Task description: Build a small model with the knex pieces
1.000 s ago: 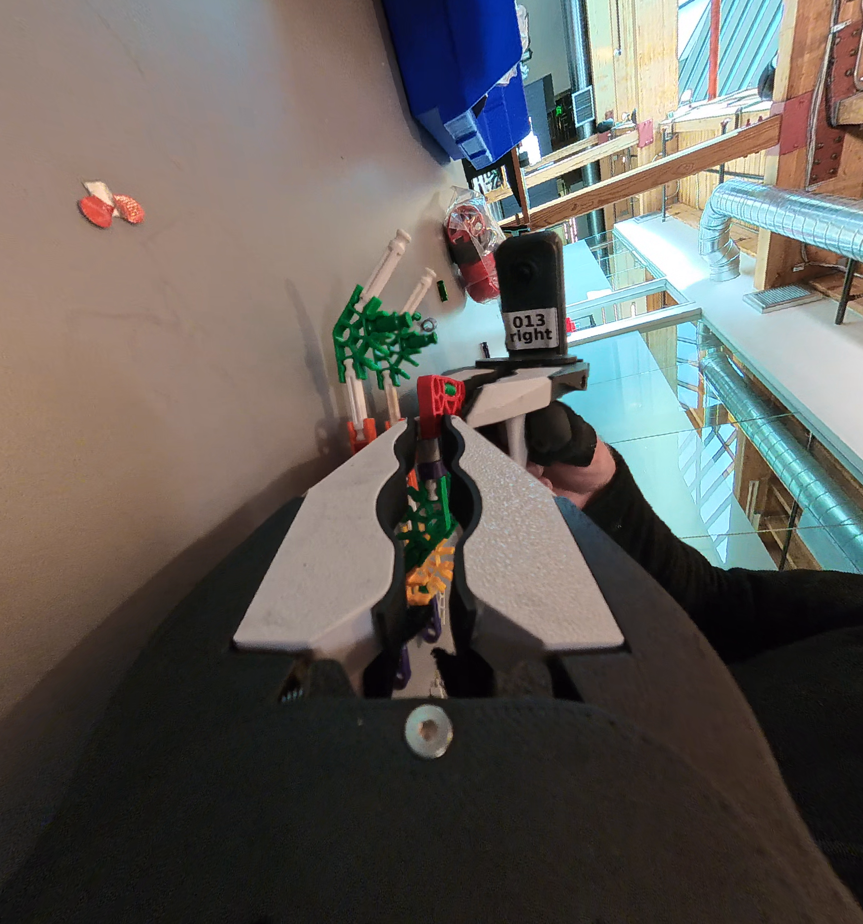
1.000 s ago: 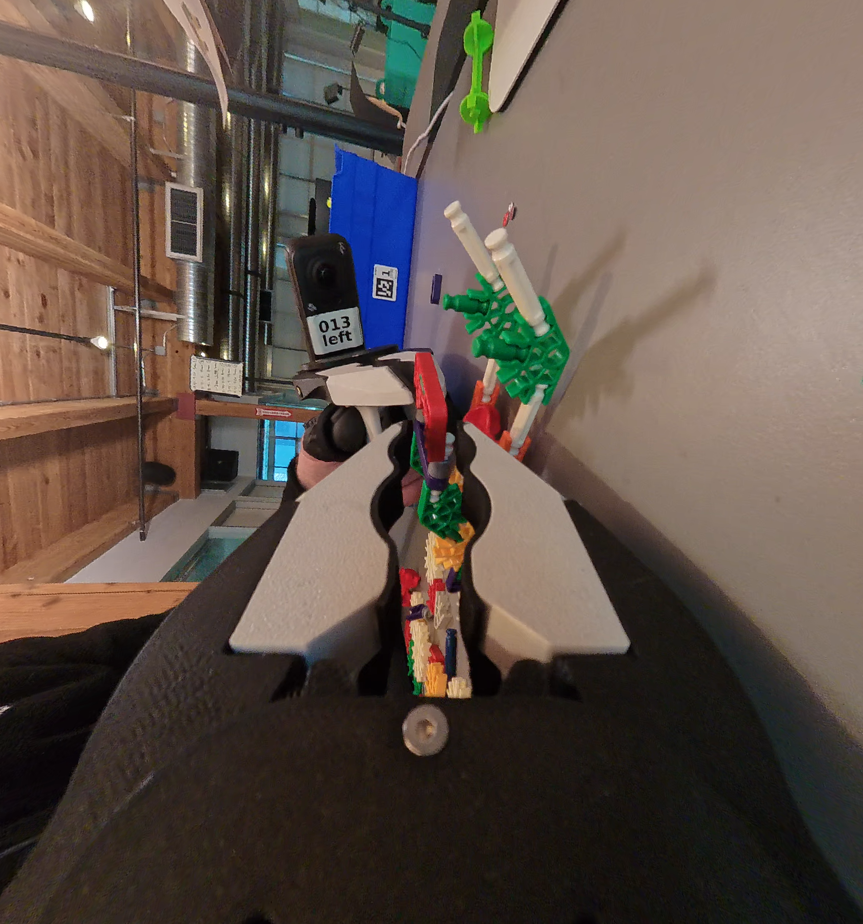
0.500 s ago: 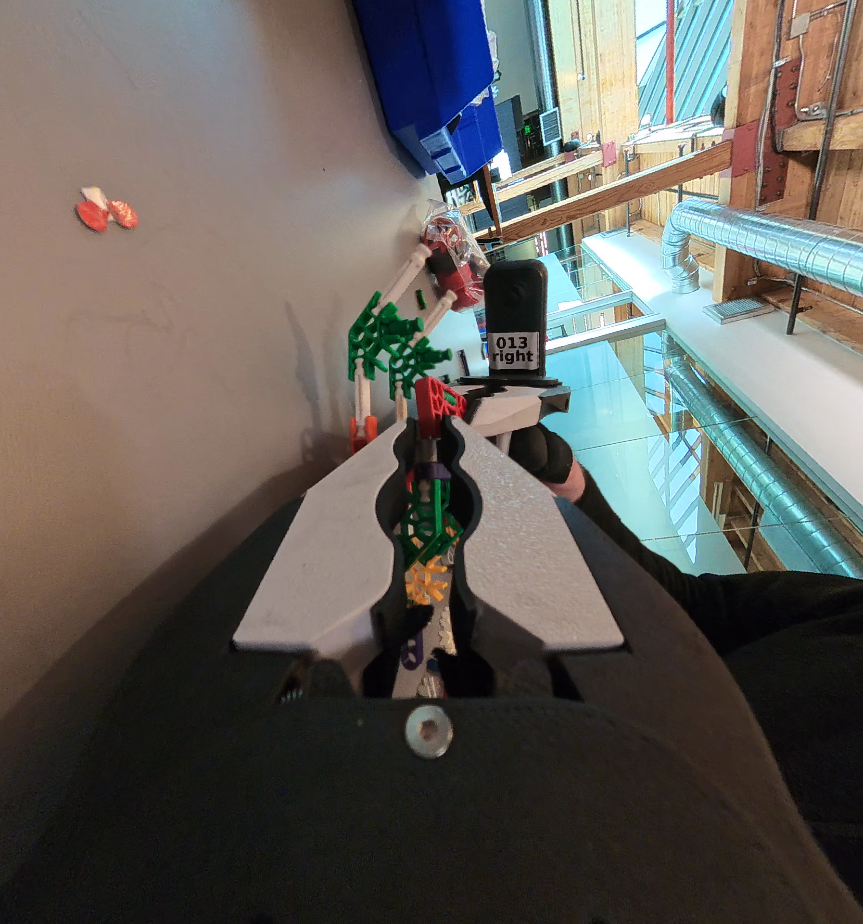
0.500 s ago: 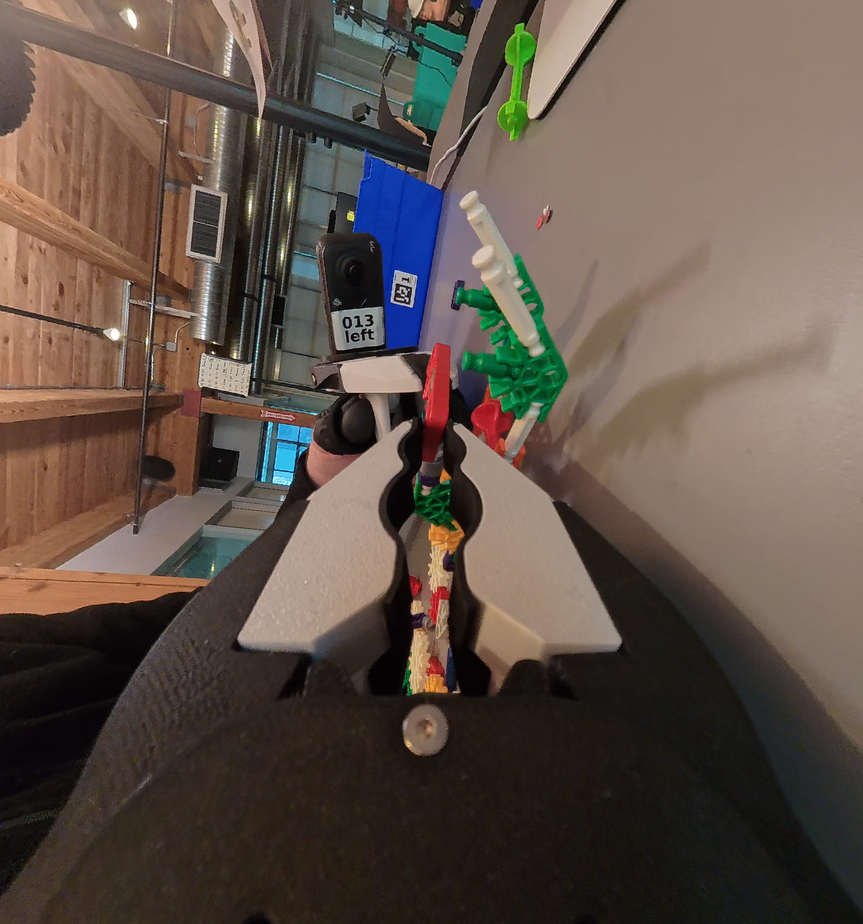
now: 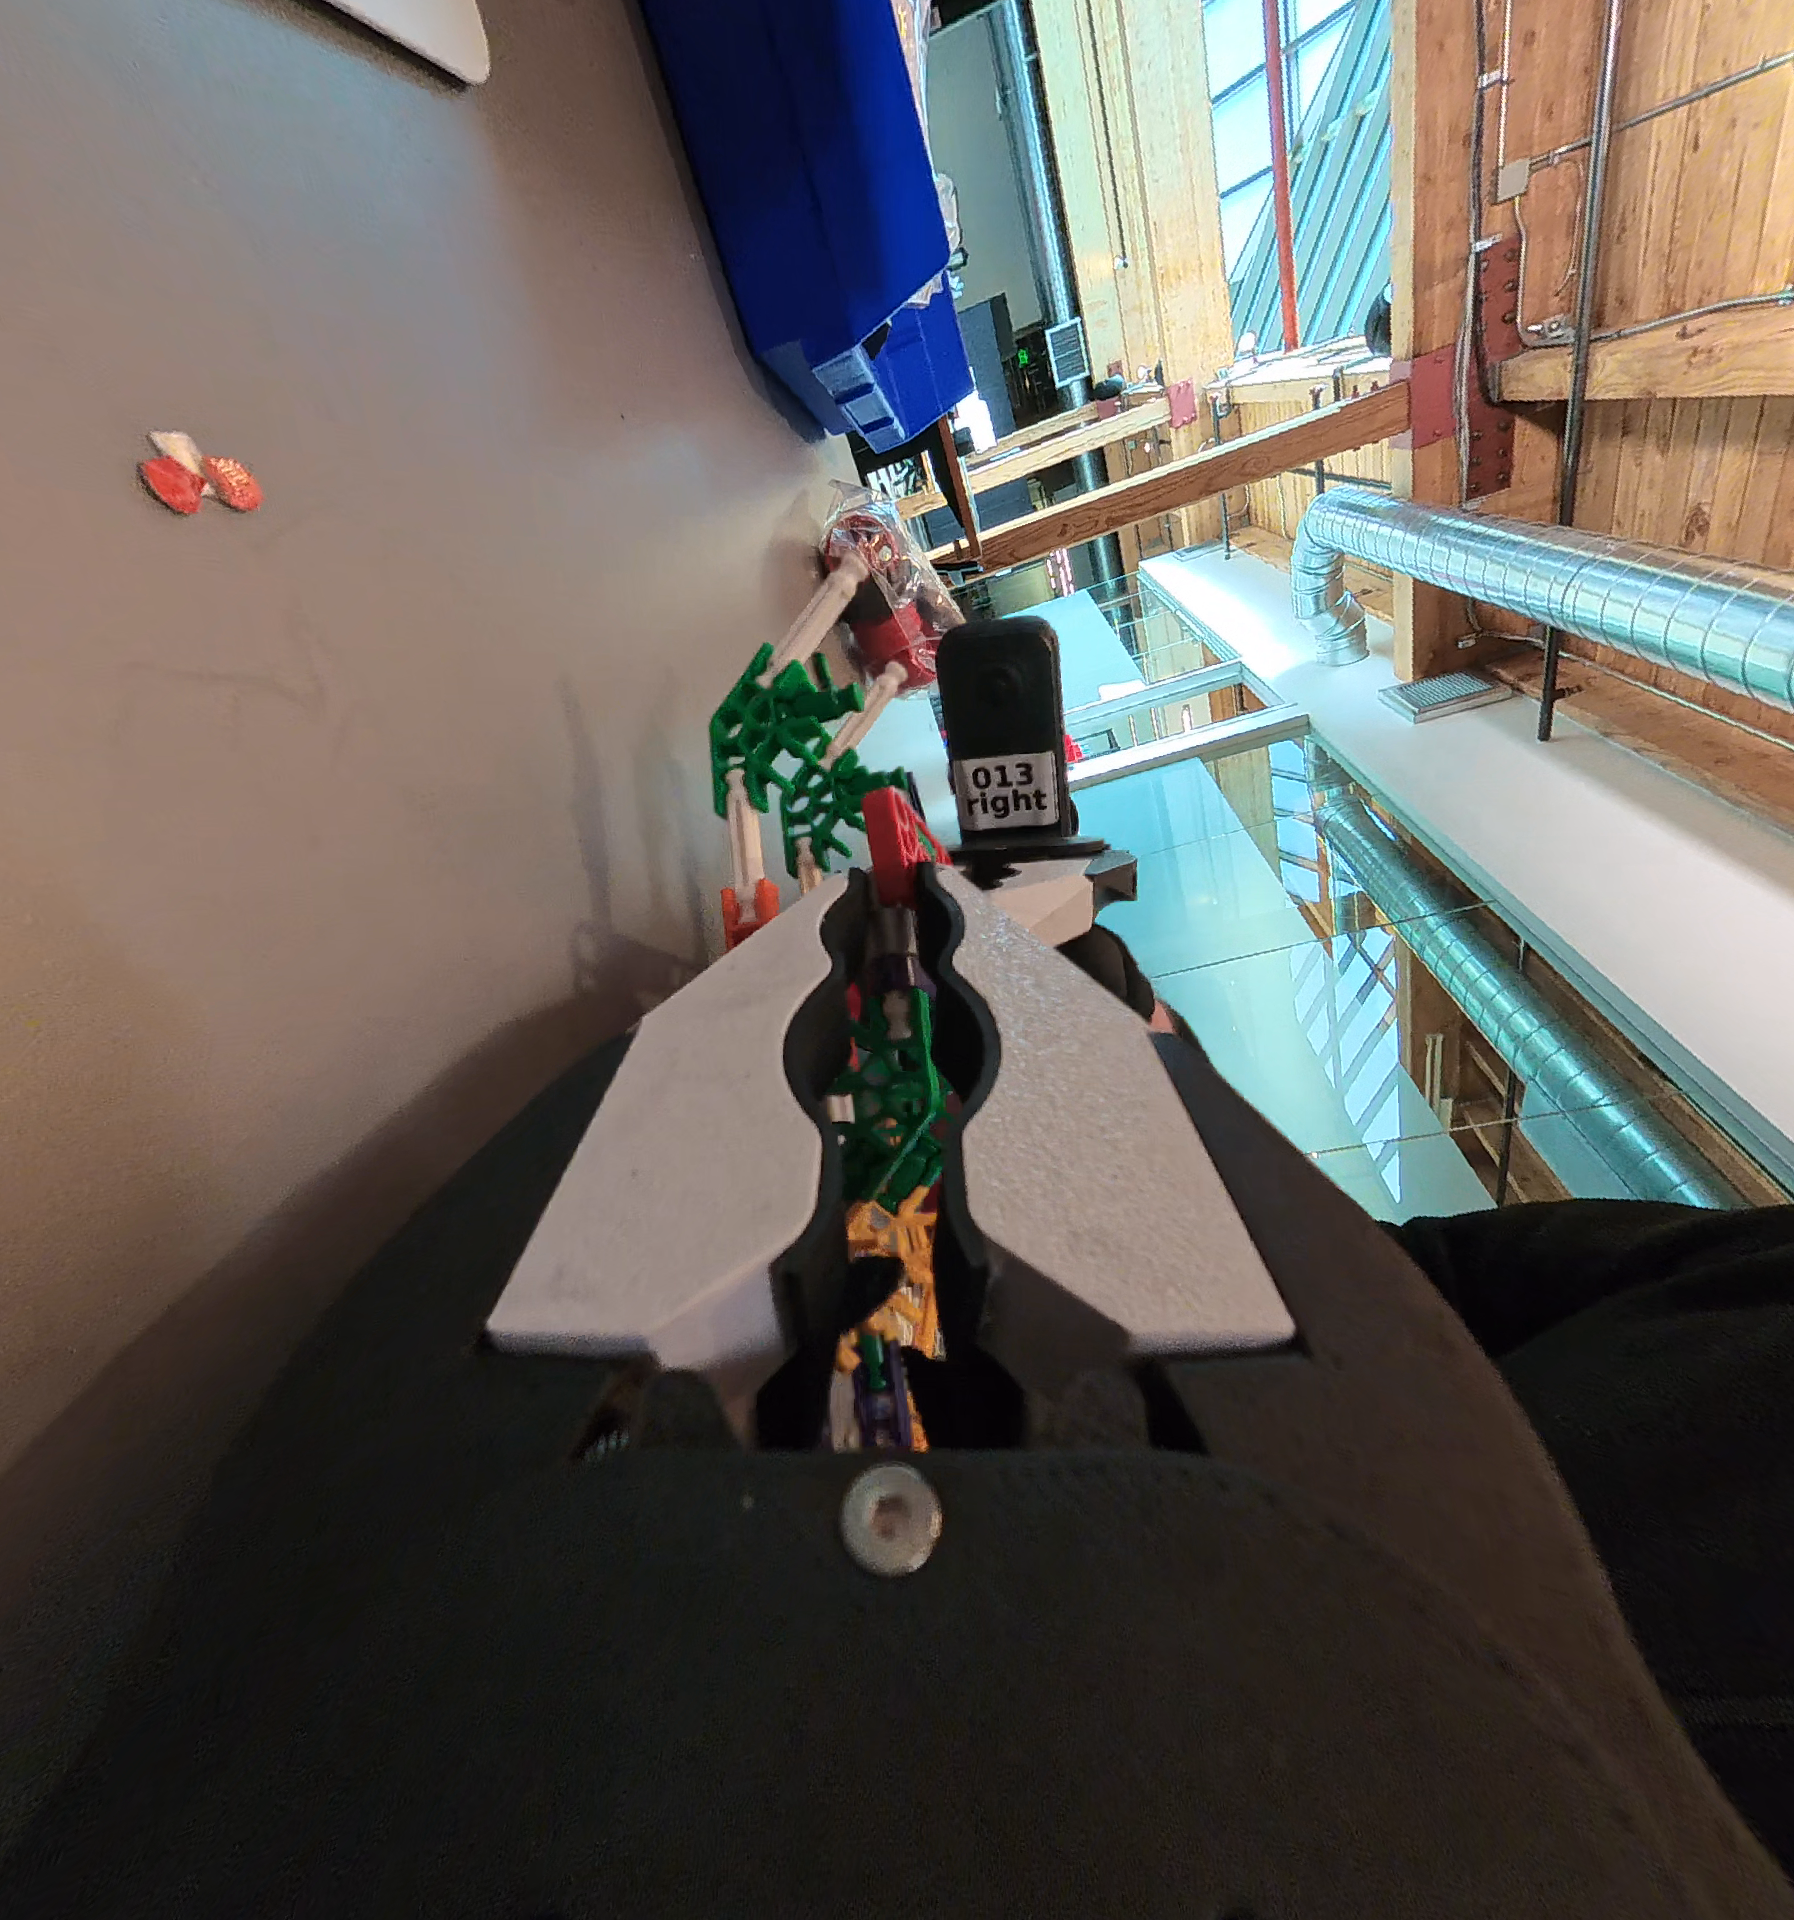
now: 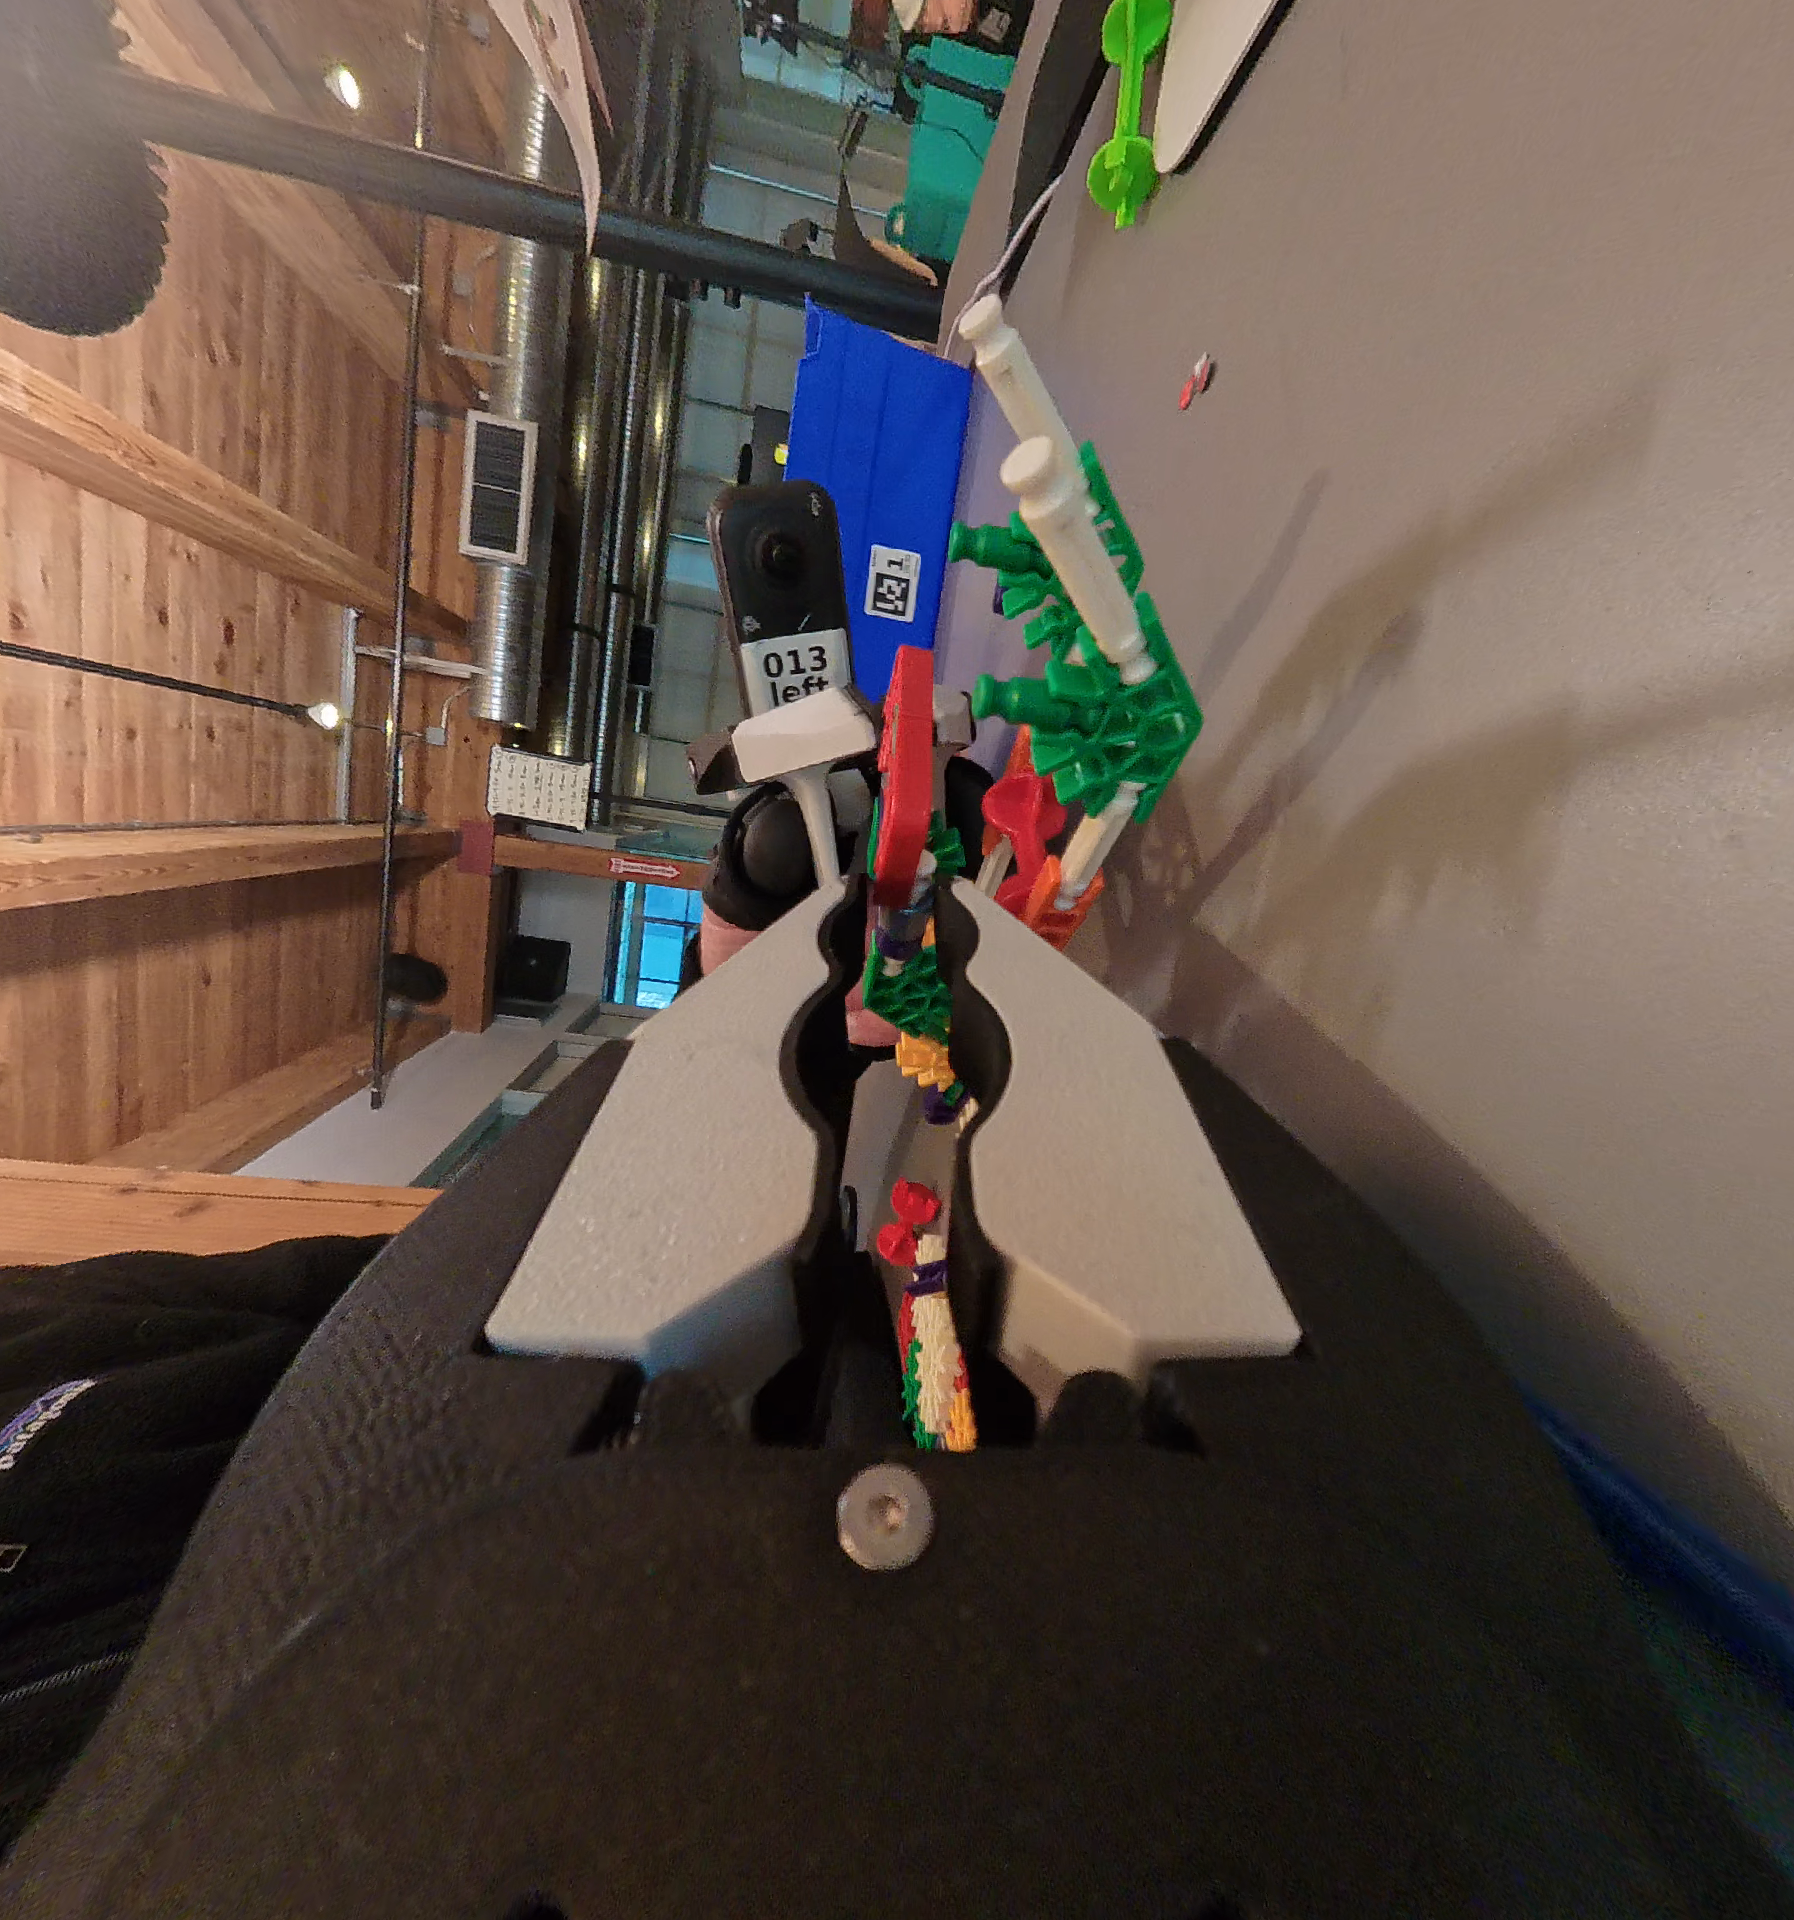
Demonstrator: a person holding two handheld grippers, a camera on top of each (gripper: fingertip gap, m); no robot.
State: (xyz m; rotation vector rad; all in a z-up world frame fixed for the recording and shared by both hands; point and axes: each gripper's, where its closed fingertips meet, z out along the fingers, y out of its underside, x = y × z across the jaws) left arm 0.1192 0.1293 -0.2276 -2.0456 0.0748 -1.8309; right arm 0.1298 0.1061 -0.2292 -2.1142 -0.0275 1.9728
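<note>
A toy model of green connectors (image 5: pixel 789 758) and white rods (image 6: pixel 1059 520) with orange clips (image 5: pixel 747 909) is held just off the grey table (image 5: pixel 301 727). My left gripper (image 5: pixel 898 883) is shut on a thin rod of the model, with its red connector (image 5: pixel 898 836) just past the fingertips. My right gripper (image 6: pixel 898 894) faces it and is shut on the same model at the red connector (image 6: pixel 908 769). Each gripper shows in the other's view, the right one (image 5: pixel 1038 894) in the left wrist view and the left one (image 6: pixel 799 743) in the right wrist view, each held by a gloved hand.
A blue bin (image 5: pixel 831 208) stands at the table's far end, with a clear bag of red pieces (image 5: pixel 882 592) near it. Small red and white pieces (image 5: pixel 197 483) lie apart on the table. A pile of loose coloured pieces (image 6: pixel 934 1351) lies under the grippers. A lime green piece (image 6: pixel 1121 114) lies farther off. The grippers are tip to tip, or close to it.
Both grippers have kept their grip. The model has turned between them, so the white rods lean further toward the blue bin. The pile of loose pieces shows less between the right fingers.
</note>
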